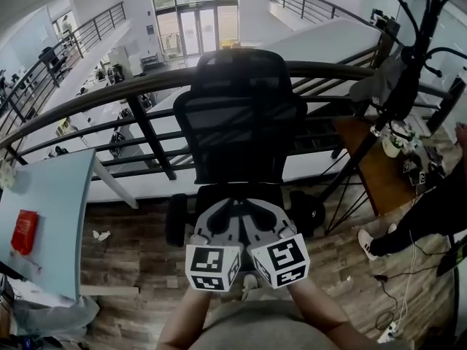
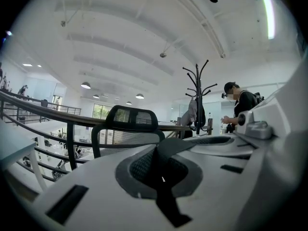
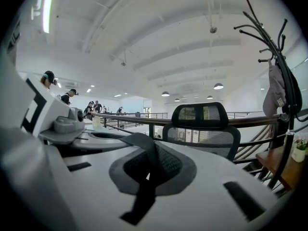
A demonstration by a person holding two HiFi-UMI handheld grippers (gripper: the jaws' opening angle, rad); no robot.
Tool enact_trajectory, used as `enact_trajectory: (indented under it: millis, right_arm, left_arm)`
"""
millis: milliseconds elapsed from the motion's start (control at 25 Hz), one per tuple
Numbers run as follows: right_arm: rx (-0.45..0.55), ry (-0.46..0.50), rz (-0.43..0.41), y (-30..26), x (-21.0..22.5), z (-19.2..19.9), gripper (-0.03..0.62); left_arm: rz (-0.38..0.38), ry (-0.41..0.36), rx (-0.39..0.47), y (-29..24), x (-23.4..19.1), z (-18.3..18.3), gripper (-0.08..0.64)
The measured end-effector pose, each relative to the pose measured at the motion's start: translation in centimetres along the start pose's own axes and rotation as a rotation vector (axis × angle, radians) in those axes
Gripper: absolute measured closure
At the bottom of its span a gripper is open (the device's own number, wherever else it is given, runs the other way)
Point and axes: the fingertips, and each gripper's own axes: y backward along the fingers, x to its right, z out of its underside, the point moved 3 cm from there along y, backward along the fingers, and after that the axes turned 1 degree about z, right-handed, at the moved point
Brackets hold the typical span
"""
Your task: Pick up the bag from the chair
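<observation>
A: Where's the bag?
B: Can't tell. Chair [image 1: 241, 115] seat hidden behind tongs, near centre.
A: Tongs?
B: Left tongs [image 2: 161, 165], right tongs [image 3: 147, 165] side by side, each pressed together, nothing btwn. Grey item [image 3: 275, 93] hangs on coat rack [image 3: 290, 109], far right.

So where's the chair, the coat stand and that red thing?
chair [image 1: 241, 130]: head view, mesh backrest.
coat stand [image 2: 197, 83]: left gripper view, upper pole.
red thing [image 1: 24, 232]: head view, its middle.

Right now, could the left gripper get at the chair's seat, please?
Probably yes: the chair stands straight ahead of the left gripper with nothing between them, though its jaws are shut.
</observation>
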Motion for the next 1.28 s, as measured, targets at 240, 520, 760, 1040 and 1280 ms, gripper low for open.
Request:
enact_trajectory:
  millis: [240, 520, 760, 1040, 1280]
  right_arm:
    - [-0.007, -0.009, 0.002, 3.0, -3.3, -0.4, 0.592]
    - [-0.014, -0.027, -0.008, 6.6, -7.2, 0.3, 0.592]
    - [-0.015, -0.033, -0.002, 9.7, -9.9, 1.2, 0.591]
    - [-0.021, -0.033, -0.001, 13.0, -12.4, 2.0, 0.591]
    - [-0.025, -0.032, 0.007, 14.5, -14.5, 2.6, 0.592]
  left_arm:
    - [0.013, 0.009, -0.004, 4.3, 1.1, -0.2, 0.558]
    - [0.014, 0.014, -0.017, 9.2, 2.5, 0.7, 0.558]
    - [0.022, 0.018, -0.023, 13.0, 3.9, 1.8, 0.558]
    - [0.033, 0.023, -0.032, 16.6, 5.8, 2.9, 0.558]
    - [0.045, 0.028, -0.037, 19.1, 6.1, 3.6, 0.558]
